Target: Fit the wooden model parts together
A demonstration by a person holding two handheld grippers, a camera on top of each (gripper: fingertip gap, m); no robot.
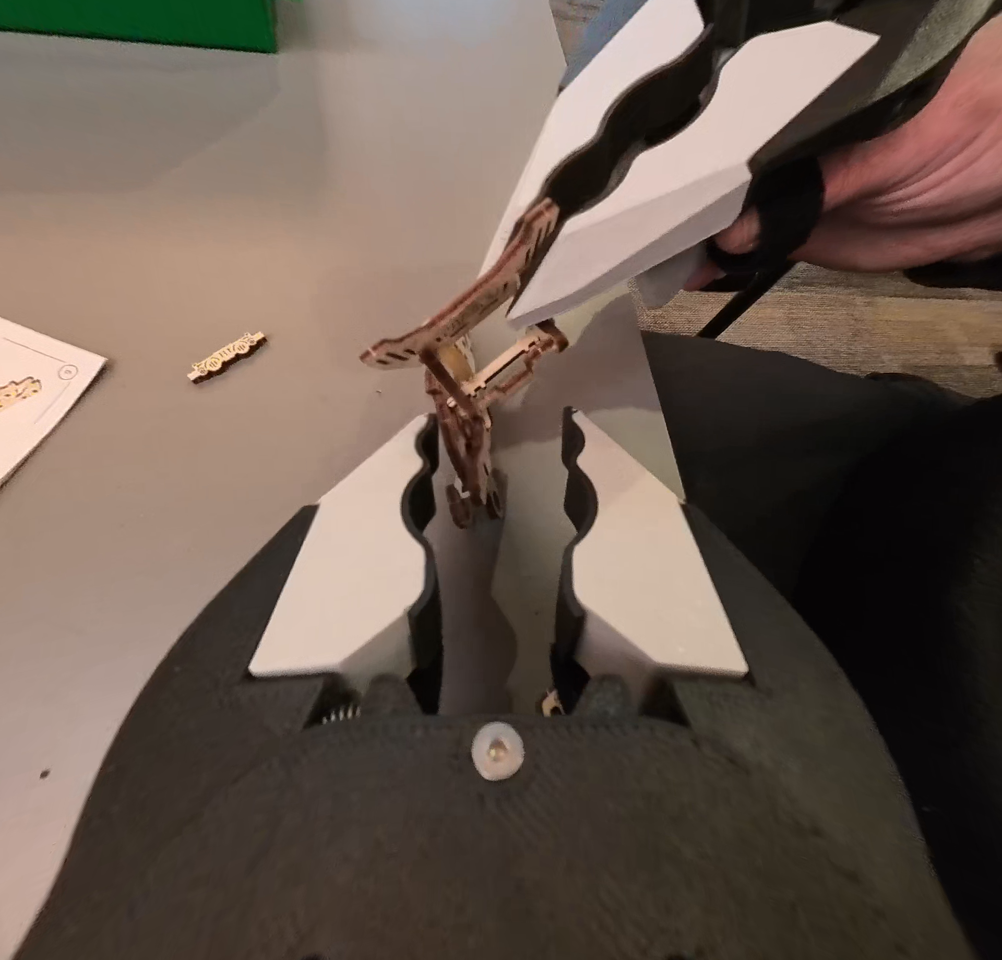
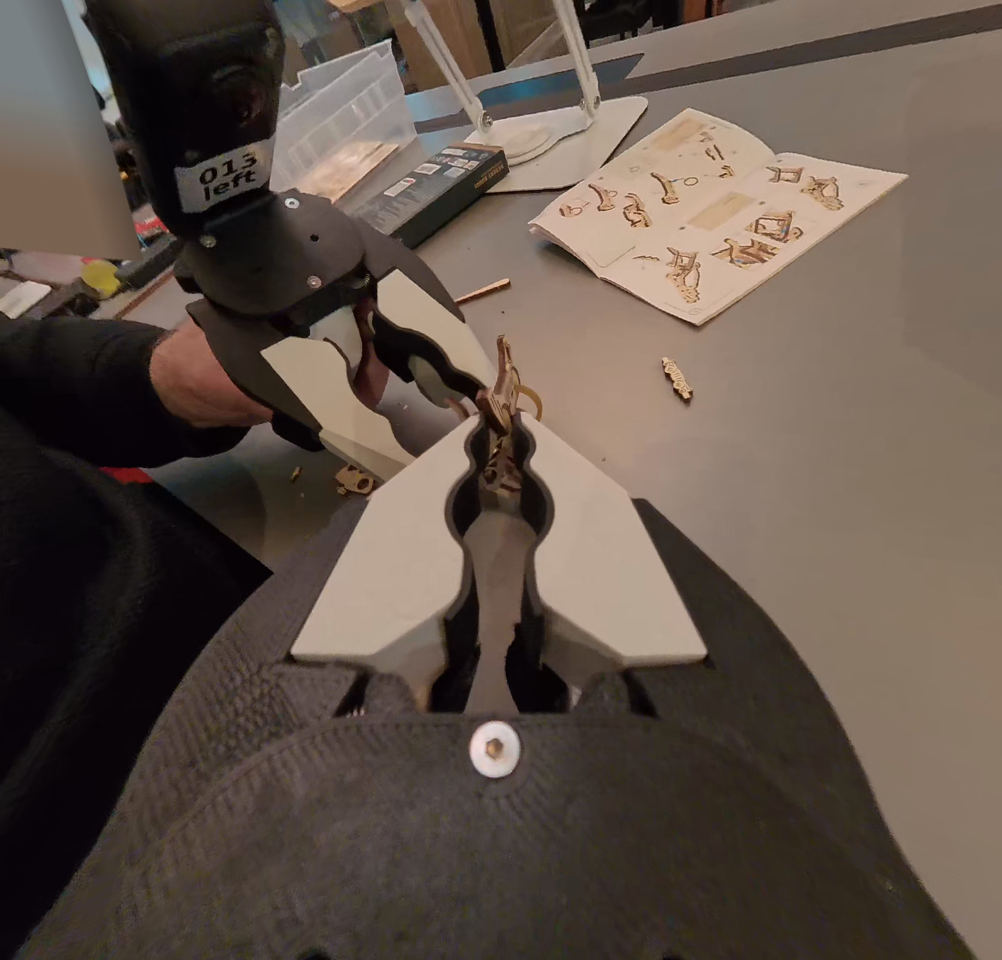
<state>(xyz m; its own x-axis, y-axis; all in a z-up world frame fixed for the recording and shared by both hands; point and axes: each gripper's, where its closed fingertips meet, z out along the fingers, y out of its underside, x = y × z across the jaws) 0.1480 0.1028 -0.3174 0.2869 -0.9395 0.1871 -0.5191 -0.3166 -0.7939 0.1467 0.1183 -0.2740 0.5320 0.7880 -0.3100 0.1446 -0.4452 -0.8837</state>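
The right claw [image 2: 496, 435] is clamped on the wooden model [image 1: 461, 375], holding it in the air above the near edge of the grey surface [image 1: 217, 202]. The left claw [image 1: 496, 424] stands spread and empty, its tips either side of the model's lower end, which hangs down between them. The model's long axis runs from the right claw down toward the left, which is best placed to close on it. A small loose wooden piece [image 1: 227, 356] lies well apart, toward the surface's left side.

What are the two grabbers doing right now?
Left gripper: open, holding nothing, its fingers either side of the wooden model.
Right gripper: shut on the wooden model.
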